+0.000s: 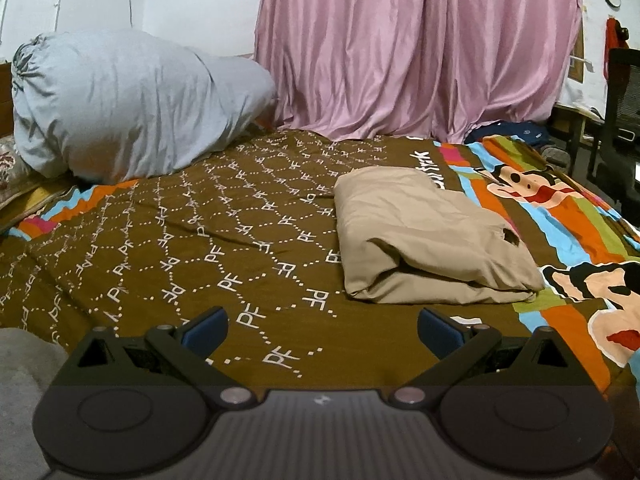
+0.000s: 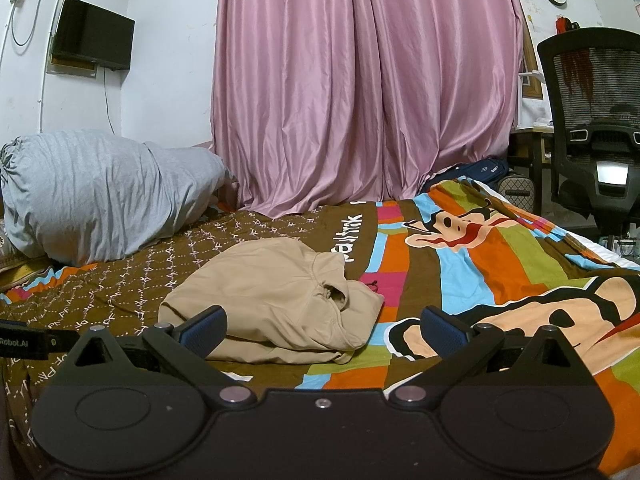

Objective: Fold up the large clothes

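A beige garment (image 1: 424, 236) lies folded into a compact bundle on the brown patterned bedspread (image 1: 240, 240). In the right wrist view the same garment (image 2: 276, 300) sits just beyond the fingers, left of centre. My left gripper (image 1: 322, 332) is open and empty, hovering over the bedspread in front and to the left of the garment. My right gripper (image 2: 322, 332) is open and empty, close to the near edge of the garment. The tip of the left gripper shows at the left edge of the right wrist view (image 2: 24, 344).
A large grey bundle (image 1: 132, 104) rests at the head of the bed on the left. Pink curtains (image 2: 360, 88) hang behind the bed. A black office chair (image 2: 596, 120) and a desk stand to the right. A wall TV (image 2: 94, 44) is mounted at the upper left.
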Available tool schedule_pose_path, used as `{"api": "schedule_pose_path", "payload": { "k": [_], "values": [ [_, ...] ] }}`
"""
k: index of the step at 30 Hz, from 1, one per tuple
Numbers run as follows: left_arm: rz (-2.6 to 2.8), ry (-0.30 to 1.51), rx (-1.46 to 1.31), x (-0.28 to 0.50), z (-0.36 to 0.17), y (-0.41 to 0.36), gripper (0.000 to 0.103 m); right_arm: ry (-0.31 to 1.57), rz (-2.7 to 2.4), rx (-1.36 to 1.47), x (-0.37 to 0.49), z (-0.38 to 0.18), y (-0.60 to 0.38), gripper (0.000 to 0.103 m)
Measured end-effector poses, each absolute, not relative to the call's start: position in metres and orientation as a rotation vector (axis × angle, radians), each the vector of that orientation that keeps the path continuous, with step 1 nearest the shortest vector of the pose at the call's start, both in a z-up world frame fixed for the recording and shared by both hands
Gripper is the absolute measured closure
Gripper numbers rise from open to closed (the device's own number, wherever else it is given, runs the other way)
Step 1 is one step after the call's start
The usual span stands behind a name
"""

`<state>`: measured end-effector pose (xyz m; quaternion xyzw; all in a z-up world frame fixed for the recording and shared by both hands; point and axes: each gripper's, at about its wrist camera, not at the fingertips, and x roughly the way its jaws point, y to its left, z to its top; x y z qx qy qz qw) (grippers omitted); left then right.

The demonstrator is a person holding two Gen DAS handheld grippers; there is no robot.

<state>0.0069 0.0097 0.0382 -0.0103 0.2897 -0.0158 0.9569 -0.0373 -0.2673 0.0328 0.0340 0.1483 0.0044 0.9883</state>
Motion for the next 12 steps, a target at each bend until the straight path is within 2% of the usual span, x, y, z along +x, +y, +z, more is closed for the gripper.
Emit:
{"api": "schedule_pose_path", "payload": {
  "k": [12],
  "values": [
    [-0.03, 0.589, -0.008, 0.0088, 0.0396, 0.0111, 0.0, 0.299, 0.008, 0.07, -0.0374, 0.0333, -0.2663, 0.001]
  ]
}}
